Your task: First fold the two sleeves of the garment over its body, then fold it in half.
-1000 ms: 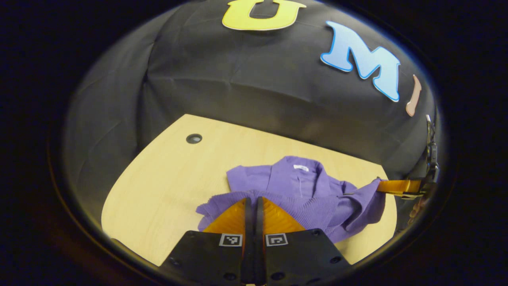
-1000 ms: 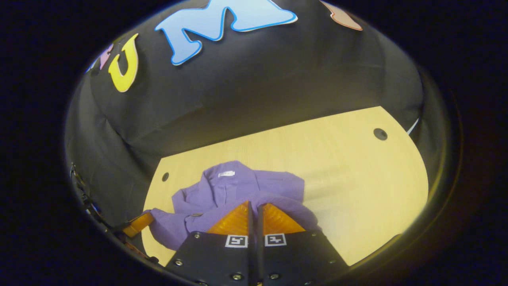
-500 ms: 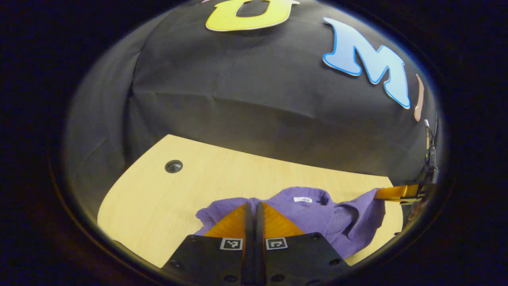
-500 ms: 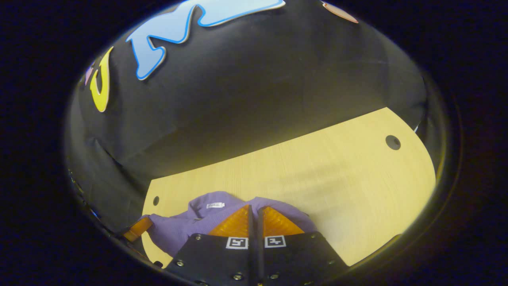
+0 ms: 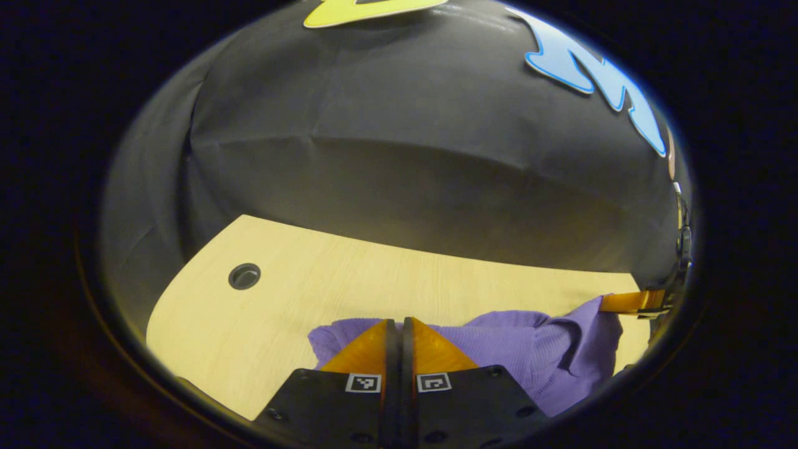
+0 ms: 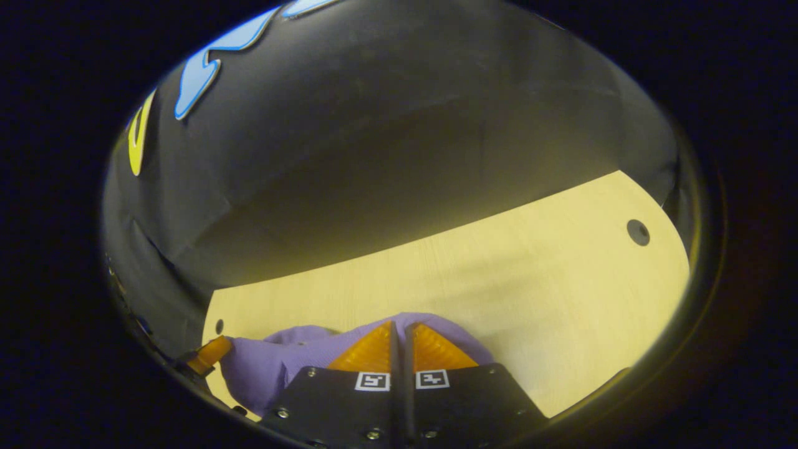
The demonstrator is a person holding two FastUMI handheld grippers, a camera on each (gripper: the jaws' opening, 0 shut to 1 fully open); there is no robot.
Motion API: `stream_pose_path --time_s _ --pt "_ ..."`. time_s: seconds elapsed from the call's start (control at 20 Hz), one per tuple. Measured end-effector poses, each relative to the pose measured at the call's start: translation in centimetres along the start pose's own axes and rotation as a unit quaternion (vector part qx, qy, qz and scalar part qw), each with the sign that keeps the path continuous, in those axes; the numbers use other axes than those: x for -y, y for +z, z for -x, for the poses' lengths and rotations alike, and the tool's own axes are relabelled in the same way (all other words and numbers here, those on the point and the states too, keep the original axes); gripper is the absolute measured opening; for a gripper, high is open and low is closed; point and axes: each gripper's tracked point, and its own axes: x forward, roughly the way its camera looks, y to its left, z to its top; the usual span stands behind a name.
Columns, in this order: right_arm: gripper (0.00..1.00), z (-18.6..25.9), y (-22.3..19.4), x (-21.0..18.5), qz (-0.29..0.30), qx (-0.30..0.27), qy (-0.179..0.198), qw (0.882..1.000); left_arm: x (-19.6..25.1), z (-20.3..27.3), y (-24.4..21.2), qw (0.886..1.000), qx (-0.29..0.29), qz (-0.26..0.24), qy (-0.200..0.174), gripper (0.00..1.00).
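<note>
In the left gripper view, the near part of the purple knitted garment [image 5: 517, 349] is hidden behind the left gripper [image 5: 399, 324]. The right gripper [image 5: 636, 302] is cut off by the picture's edge, so its jaws cannot be judged there.

Purple knit garment [image 5: 536, 358] lies bunched on the table's near edge.

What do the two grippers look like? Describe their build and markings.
The left gripper and the right gripper are built alike: a black body with screws along its front, two small square black-and-white tags side by side, and two ribbed wedge-shaped fingers tapering to a point.
</note>
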Motion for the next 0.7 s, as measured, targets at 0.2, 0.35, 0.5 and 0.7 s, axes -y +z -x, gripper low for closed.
stream_pose_path --time_s 0.2,0.35,0.5,0.7 --pt "0.00 -0.9 -1.2 0.6 0.004 -0.010 -0.004 1.000 -0.8 -1.1 -2.0 1.000 -0.021 0.005 0.011 0.06" --pt "0.00 -1.3 -2.2 0.7 0.010 -0.026 -0.007 1.000 -1.4 -1.9 -3.3 0.999 -0.035 0.010 0.014 0.06" --pt "0.01 -2.0 -3.3 0.8 0.020 -0.036 -0.005 0.999 -1.4 -2.2 -4.0 0.999 -0.045 0.007 0.017 0.07" --pt "0.02 -2.1 -3.5 1.1 0.006 -0.037 0.008 0.999 -1.2 -2.5 -5.0 0.998 -0.057 0.005 0.017 0.07"
